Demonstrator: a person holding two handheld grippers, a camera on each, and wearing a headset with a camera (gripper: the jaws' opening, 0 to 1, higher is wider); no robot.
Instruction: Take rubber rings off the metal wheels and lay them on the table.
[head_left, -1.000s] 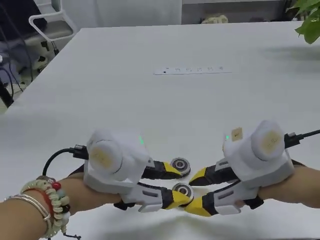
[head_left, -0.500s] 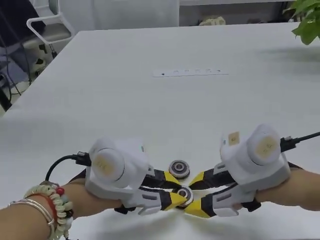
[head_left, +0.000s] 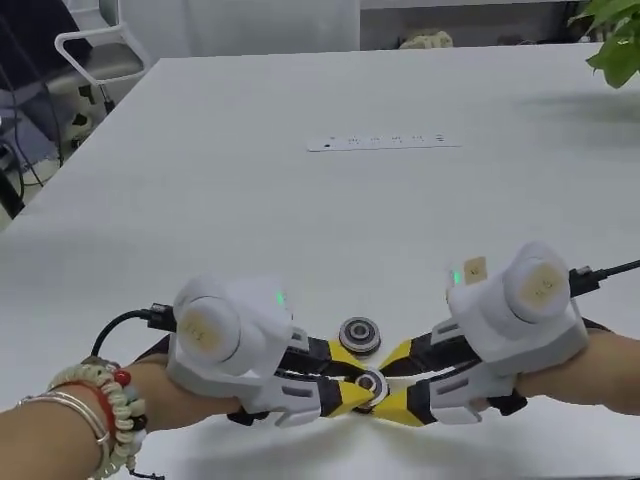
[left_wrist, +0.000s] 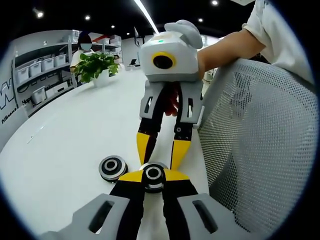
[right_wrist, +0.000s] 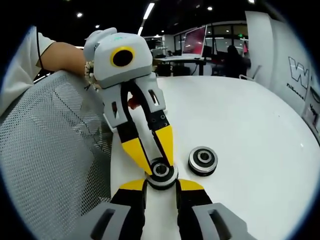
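Item 1, wheel (head_left: 370, 384): small metal wheel with a dark rubber ring round its rim, low on the white table (head_left: 300, 220). It sits between the tips of both pairs of jaws, which meet it from opposite sides.

Item 2, left gripper (head_left: 352, 378): jaws drawn narrow, yellow tips pressed against either side of the wheel. Beaded bracelets (head_left: 100, 405) on the wrist behind it.

Item 3, right gripper (head_left: 392, 382): jaws likewise narrow, tips closed on the same wheel, facing the left gripper nose to nose. From the right gripper view the wheel lies just past its tips, so whether they bite the rubber or the metal is hard to say.

Item 4, second wheel (head_left: 359, 333): lying flat on the table, just beyond the crossed jaw tips and near the first wheel but not touching it. It is outside both pairs of jaws, with its ring still on.

Item 5, flat white strip (head_left: 383, 142), possibly a socket bar: well ahead of the jaws, mid-table.

Item 6, green plant (head_left: 612, 40): far corner, right of the right gripper's jaws.

Item 7, mesh chair back (left_wrist: 260, 150): close beside the jaws in both gripper views.
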